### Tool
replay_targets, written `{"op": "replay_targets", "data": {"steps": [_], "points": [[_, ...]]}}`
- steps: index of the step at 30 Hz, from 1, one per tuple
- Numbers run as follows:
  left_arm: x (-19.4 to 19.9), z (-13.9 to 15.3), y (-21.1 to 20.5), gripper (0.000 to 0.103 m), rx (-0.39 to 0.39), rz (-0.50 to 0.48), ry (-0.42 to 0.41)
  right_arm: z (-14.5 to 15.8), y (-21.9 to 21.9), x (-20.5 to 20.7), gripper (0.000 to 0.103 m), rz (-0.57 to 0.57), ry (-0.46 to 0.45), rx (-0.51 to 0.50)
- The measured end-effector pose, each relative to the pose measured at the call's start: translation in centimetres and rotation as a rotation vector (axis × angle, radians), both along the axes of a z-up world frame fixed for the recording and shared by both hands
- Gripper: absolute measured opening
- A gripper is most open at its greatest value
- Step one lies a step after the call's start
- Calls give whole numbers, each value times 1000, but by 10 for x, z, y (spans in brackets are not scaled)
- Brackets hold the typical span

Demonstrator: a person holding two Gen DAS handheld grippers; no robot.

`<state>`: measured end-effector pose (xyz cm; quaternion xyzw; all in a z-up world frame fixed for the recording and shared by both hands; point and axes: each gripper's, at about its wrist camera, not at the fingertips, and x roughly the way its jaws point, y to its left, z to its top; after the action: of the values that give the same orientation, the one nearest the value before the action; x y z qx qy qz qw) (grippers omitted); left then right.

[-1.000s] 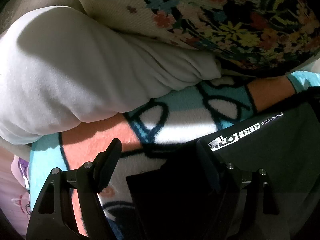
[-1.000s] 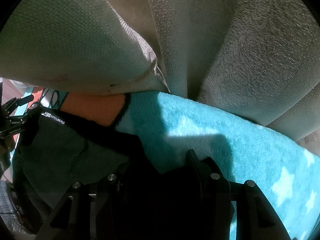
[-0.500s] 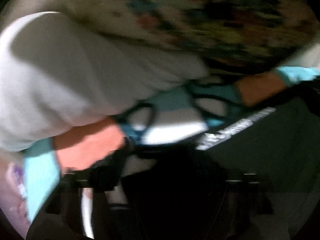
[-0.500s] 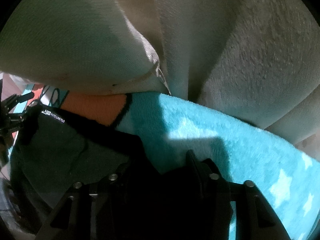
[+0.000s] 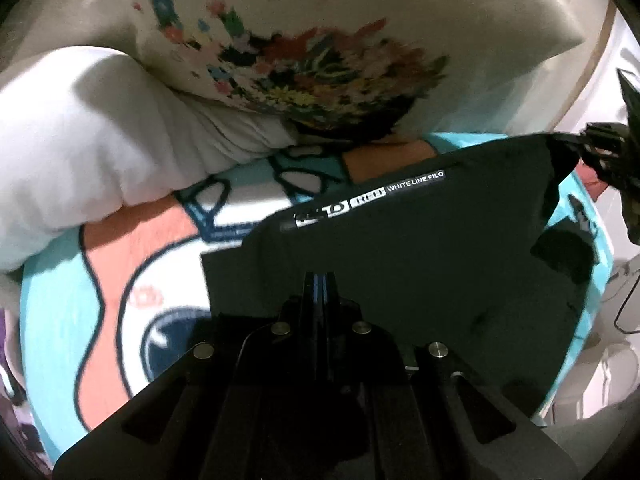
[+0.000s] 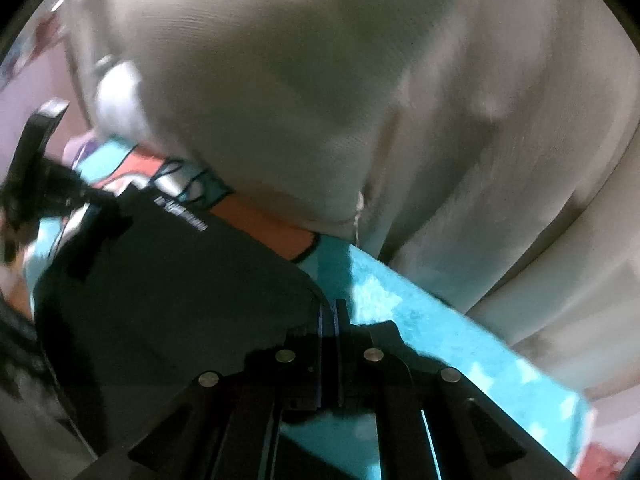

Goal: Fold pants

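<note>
The black pants (image 5: 420, 248) with a white printed waistband label are held up, stretched between both grippers above a cartoon-print turquoise blanket (image 5: 132, 276). My left gripper (image 5: 320, 280) is shut on one corner of the pants. My right gripper (image 6: 330, 308) is shut on the other corner of the pants (image 6: 168, 280). The right gripper shows at the far right of the left wrist view (image 5: 612, 156). The left gripper shows at the far left of the right wrist view (image 6: 36, 184).
A white pillow (image 5: 92, 140) and a floral-print cushion (image 5: 312, 68) lie behind the blanket. A beige sofa cushion (image 6: 300, 92) and backrest (image 6: 520, 160) rise close behind the blanket (image 6: 400, 300). A cable (image 5: 624, 304) hangs at the right.
Both grippers closed on the pants' corners and lifted, raising the fabric off the blanket. Both views pulled back and up, with motion blur in between.
</note>
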<state>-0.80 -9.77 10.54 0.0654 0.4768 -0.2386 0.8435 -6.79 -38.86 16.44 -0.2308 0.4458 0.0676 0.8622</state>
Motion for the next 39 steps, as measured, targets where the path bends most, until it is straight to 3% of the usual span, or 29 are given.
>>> {"op": "replay_targets", "data": {"steps": [3, 6, 12, 15, 18, 20, 22, 23, 24, 25, 26, 30, 34, 37, 38, 39], "points": [[-15, 9, 11, 2, -32, 68, -8, 6, 28, -40, 4, 121, 15, -51], [-20, 7, 19, 2, -50, 150, 10, -11, 45, -77, 3, 197, 93, -88], [-25, 0, 40, 2, -92, 270, 58, -85, 24, -112, 2, 106, 315, -26], [-32, 0, 43, 2, -114, 291, 66, -114, 15, -124, 2, 60, 379, -39], [-34, -1, 42, 2, -86, 297, 65, -104, 9, -121, 2, 0, 379, 42], [-33, -2, 42, 2, -83, 307, 70, -77, 11, -102, 5, -34, 297, 114], [-29, -5, 42, 8, -72, 326, 80, -59, 17, -80, 15, -46, 217, 151], [-27, -7, 42, 22, -70, 333, 90, -53, 20, -69, 33, -48, 182, 181], [-21, -11, 42, 33, -76, 339, 110, -46, 25, -50, 57, -55, 137, 219], [-17, -13, 42, 56, -84, 342, 118, -44, 32, -39, 67, -57, 108, 233], [-12, -14, 43, 64, -96, 346, 122, -42, 40, -22, 71, -53, 73, 237], [15, -15, 48, 67, -128, 344, 115, -56, 59, 32, 71, -62, 70, 214], [47, -31, 46, 68, -74, 292, 147, -87, 58, 77, 71, -104, 130, 173], [70, -45, 43, 68, -45, 258, 159, -107, 54, 91, 70, -106, 194, 215], [76, -50, 41, 68, -40, 247, 164, -111, 52, 91, 58, -97, 207, 239], [84, -58, 37, 68, -30, 234, 177, -115, 54, 93, 29, -90, 216, 243]]}}
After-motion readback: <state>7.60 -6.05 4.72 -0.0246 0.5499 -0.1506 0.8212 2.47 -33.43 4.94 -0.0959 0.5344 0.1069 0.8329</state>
